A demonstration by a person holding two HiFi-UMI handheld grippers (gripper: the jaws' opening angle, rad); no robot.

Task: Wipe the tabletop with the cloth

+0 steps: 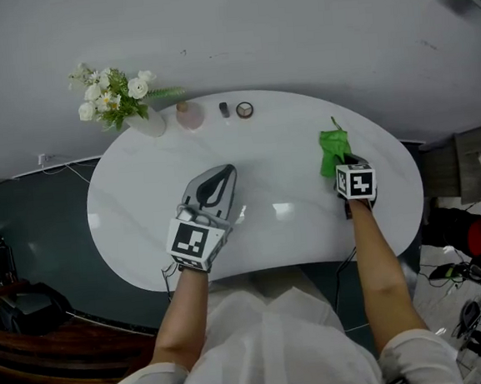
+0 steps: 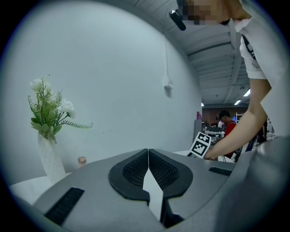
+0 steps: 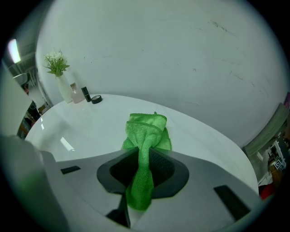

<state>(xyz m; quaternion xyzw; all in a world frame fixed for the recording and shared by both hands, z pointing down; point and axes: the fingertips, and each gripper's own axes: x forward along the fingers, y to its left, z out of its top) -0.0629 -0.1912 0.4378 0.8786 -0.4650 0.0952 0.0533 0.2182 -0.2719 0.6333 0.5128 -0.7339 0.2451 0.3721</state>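
Green cloth is bunched into a rope & pinched mid-length by the right gripper, jaws clamped on it. Its free end lies on the white tabletop nr the far right edge. Left gripper is over the table's centre-left, tips touching, nothing in it. Risk, imo: the cloth is wadded, so little of it meets the surface; a sweep may streak or tug it loose. A wide pass toward the vase & small bottle could tip them.
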